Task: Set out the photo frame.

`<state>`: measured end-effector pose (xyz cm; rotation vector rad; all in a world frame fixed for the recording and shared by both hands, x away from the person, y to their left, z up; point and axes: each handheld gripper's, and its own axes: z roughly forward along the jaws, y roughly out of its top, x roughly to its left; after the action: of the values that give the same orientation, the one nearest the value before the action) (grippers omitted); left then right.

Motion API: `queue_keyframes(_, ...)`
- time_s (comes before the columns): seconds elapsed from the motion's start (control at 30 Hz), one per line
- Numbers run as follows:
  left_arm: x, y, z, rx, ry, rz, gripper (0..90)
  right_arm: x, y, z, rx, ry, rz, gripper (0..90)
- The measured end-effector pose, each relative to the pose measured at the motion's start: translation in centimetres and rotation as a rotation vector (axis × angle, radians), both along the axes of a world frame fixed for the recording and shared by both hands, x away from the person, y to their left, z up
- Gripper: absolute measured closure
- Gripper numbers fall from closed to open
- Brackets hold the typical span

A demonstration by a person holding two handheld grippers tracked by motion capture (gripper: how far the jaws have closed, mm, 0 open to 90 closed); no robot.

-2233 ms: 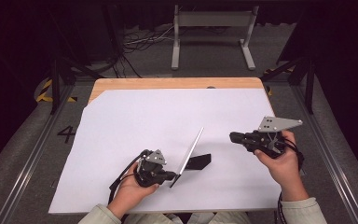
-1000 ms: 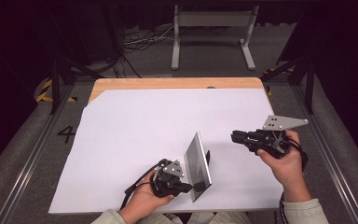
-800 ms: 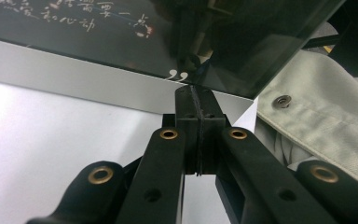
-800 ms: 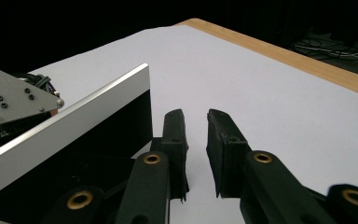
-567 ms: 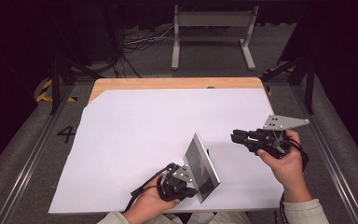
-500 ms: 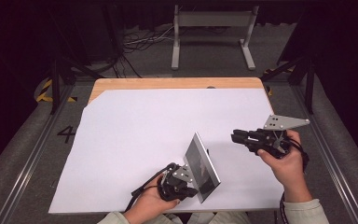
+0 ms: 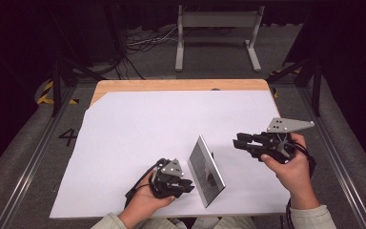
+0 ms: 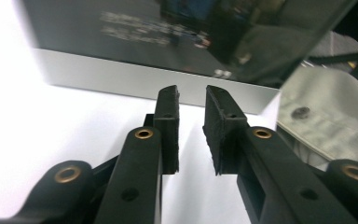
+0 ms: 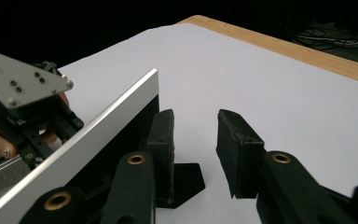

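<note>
Left tool [image 7: 183, 185] has just let its jaws part, nothing between them, sitting just beside the framed mirror [image 7: 206, 170]. I'd back it off slowly so it doesn't nudge the frame over. The mirror stands tilted on its black stand [image 9: 182, 179] at the near middle of the white counter [image 7: 138, 129]: silver edge, dark reflective face. Right tool [image 7: 240, 141] hovers nearby, jaws just opened too, empty.
</note>
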<state>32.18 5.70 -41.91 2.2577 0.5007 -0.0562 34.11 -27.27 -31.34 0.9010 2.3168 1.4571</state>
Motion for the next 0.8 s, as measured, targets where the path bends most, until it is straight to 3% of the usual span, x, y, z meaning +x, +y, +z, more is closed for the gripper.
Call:
queue_keyframes(0.17, 0.6, 1.5, 0.9, -0.027, -0.025, 0.054, 70.9, -0.2, 0.4, 0.3, 0.027, 0.030, -0.020, 62.6)
queue_keyframes(0.27, 1.2, 3.1, 1.8, -0.029, -0.060, 0.097, 70.1, -0.3, 0.7, 0.6, 0.056, 0.091, -0.036, 59.5)
queue_keyframes(0.5, 2.0, 5.3, 2.8, -0.011, -0.096, 0.163, 67.6, -0.7, 1.5, 1.5, 0.035, 0.170, -0.099, 55.9)
queue_keyframes(0.63, 2.3, 6.0, 3.0, 0.006, -0.112, 0.173, 67.2, -0.8, 1.8, 1.9, 0.030, 0.196, -0.111, 55.3)
queue_keyframes(0.8, 2.7, 7.2, 3.5, -0.007, -0.117, 0.206, 64.1, -0.7, 2.4, 2.5, 0.015, 0.234, -0.119, 54.6)
